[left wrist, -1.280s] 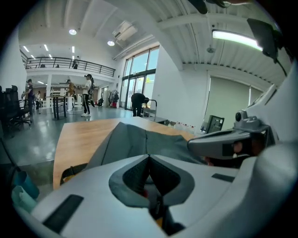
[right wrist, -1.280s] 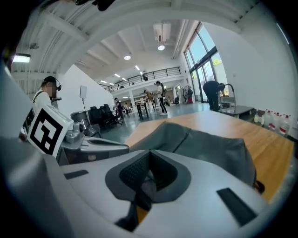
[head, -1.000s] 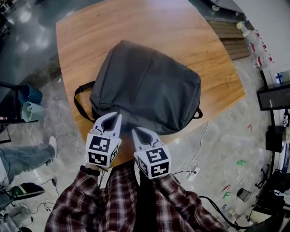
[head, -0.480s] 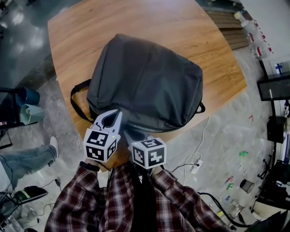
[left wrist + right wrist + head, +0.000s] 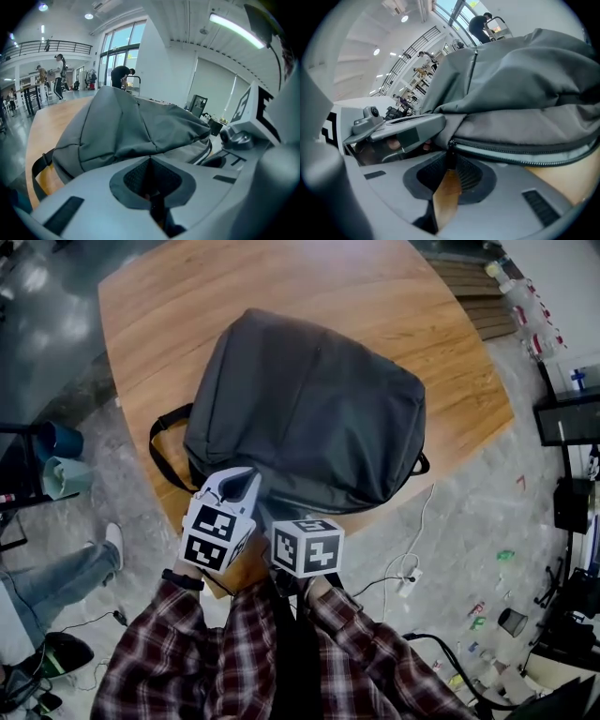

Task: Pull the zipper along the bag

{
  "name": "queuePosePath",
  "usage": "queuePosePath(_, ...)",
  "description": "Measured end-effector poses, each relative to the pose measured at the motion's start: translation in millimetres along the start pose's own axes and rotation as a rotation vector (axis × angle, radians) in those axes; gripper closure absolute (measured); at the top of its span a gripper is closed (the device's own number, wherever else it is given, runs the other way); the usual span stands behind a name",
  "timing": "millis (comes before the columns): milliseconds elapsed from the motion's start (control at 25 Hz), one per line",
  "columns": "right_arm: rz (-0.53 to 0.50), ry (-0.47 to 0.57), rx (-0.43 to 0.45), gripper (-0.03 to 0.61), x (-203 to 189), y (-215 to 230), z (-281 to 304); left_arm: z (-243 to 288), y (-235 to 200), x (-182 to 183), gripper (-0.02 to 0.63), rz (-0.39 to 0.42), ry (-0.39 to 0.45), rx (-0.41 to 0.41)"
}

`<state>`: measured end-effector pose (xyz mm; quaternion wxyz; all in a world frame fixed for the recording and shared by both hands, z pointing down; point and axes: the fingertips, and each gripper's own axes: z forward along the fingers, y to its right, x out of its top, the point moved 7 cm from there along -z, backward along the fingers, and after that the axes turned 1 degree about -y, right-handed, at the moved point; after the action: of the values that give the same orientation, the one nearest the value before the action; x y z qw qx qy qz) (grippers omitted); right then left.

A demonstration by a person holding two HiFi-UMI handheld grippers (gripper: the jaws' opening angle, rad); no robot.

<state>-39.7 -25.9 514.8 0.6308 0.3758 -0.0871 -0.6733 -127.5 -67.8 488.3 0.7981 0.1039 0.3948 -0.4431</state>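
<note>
While the left tool (image 5: pixel 150 161) is squeezed shut by the bag (image 5: pixel 309 399) at the bench's (image 5: pixel 187 296) near edge, the right tool (image 5: pixel 451 163) pinches the zipper pull (image 5: pixel 451 152), so the pulling looks barely begun.

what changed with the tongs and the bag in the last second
The right tongs tipped down to the near edge of the grey fabric backpack, marker cube now on top, and are shut on its dark zipper pull. The left tongs stayed at that edge; the backpack stayed on the wooden table.
</note>
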Motion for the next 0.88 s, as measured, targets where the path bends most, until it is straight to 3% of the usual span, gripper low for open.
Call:
queuePosePath(120,-0.036,-0.006,-0.007,0.553,-0.6,-0.5,-3.3,0.6,2.4,1.9,0.603,0.020,-0.003,0.016)
queuePosePath(280,-0.073,-0.022,-0.004,0.560,4.3,-0.5,-15.8,2.2,6.5,4.5,0.603,0.069,-0.005,0.053)
queuePosePath(640,-0.166,-0.029,-0.091,0.563,13.6,19.2,-41.7,16.0,16.6,5.5,0.603,0.007,-0.003,0.027)
queuePosePath(880,-0.200,-0.030,-0.149,0.563,8.9,56.7,-81.2,19.5,14.8,2.8,0.603,0.023,-0.019,0.018)
